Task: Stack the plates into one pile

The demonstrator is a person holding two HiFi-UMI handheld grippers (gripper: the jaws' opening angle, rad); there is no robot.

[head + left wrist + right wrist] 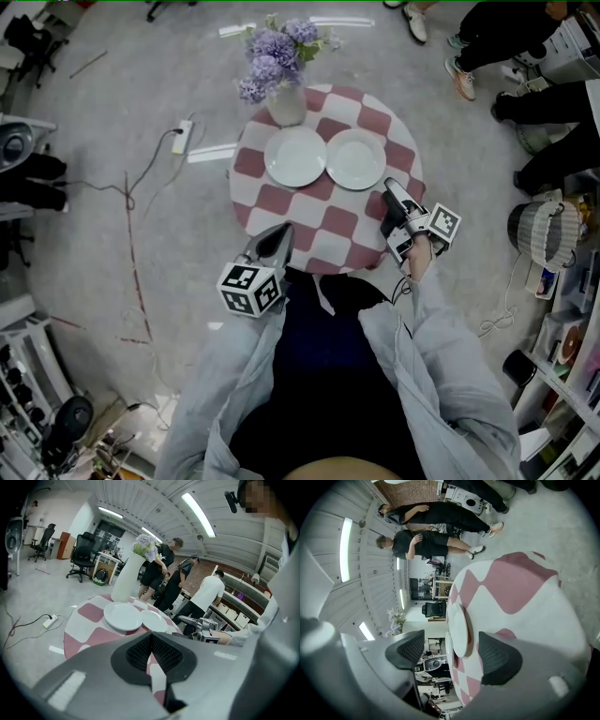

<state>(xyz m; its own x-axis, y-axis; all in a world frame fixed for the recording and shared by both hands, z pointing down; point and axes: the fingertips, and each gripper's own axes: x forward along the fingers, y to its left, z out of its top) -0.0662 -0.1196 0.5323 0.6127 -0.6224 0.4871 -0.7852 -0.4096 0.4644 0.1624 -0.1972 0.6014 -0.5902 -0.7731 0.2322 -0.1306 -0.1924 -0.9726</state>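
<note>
The left plate (295,157) and right plate (356,159) lie flat, face up, side by side on the checkered tabletop (281,202). The right gripper (389,202) gapes empty just beside the right plate. The left gripper (279,234) is clenched on nothing.

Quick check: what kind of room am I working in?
Likely an open office or lab: an office chair by desks, a strip ceiling light, and a power strip lying on the bare floor.
</note>
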